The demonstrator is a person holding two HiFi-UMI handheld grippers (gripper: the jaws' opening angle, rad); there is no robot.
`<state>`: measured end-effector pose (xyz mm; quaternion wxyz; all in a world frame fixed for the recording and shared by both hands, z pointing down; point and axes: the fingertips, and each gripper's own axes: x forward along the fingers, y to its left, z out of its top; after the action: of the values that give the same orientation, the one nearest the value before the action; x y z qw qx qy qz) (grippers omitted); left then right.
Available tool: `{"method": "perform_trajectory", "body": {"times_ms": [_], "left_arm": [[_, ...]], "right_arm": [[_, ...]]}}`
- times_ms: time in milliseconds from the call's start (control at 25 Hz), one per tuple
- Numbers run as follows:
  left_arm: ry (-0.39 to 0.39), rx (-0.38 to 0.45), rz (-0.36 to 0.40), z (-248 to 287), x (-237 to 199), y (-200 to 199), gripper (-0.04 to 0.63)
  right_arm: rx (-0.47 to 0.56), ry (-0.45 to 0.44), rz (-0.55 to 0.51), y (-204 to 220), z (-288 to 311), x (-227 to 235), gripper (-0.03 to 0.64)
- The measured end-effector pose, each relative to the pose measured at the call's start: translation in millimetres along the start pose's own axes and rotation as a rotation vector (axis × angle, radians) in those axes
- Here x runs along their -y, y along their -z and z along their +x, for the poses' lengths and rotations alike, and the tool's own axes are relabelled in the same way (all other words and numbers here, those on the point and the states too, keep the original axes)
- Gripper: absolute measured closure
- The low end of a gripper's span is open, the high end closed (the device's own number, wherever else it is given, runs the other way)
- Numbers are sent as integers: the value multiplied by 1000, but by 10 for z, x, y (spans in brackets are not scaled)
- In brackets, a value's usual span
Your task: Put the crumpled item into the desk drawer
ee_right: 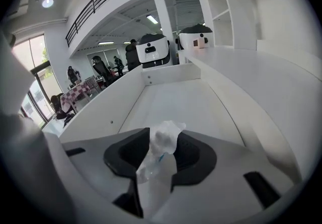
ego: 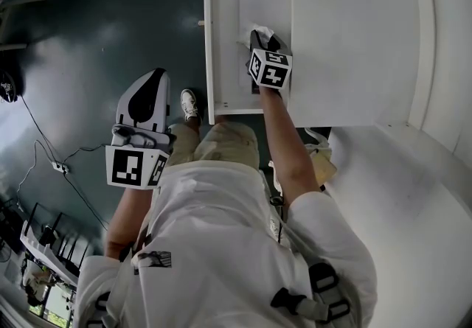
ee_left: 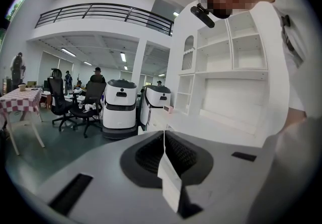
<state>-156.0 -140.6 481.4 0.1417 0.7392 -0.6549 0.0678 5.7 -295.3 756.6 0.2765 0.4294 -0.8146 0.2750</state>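
Drawer [ee_right: 181,99] open, white, crumpled item [ee_right: 160,160] pinched between right gripper [ee_right: 163,135] fingers

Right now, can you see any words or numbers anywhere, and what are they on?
No words or numbers can be read anywhere.
Marker cube on the left tool: black-and-white squares, not letters.
Marker cube on the right tool: the same.
Dark print on the white shirt: too blurred to read.
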Motion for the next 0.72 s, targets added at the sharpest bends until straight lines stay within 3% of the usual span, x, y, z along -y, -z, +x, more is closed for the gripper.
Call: {"method": "perform_trajectory", "body": {"times_ms": [280,560,640,720], "left_arm": [[0,-10,-8,22,20,30,574],[0,-15,-13,-5,-29,61,574],[2,-15,-13,-23,-44,57,574],[10,-14,-12,-32,-43,48,574]], "right_arm": [[-14,53,-127,-25,41,16,408],[-41,128,-143,25,91,168,360],[-24,121,-131,-9,74,130,297],[-8,122,-113,-39,48,106,281]]}}
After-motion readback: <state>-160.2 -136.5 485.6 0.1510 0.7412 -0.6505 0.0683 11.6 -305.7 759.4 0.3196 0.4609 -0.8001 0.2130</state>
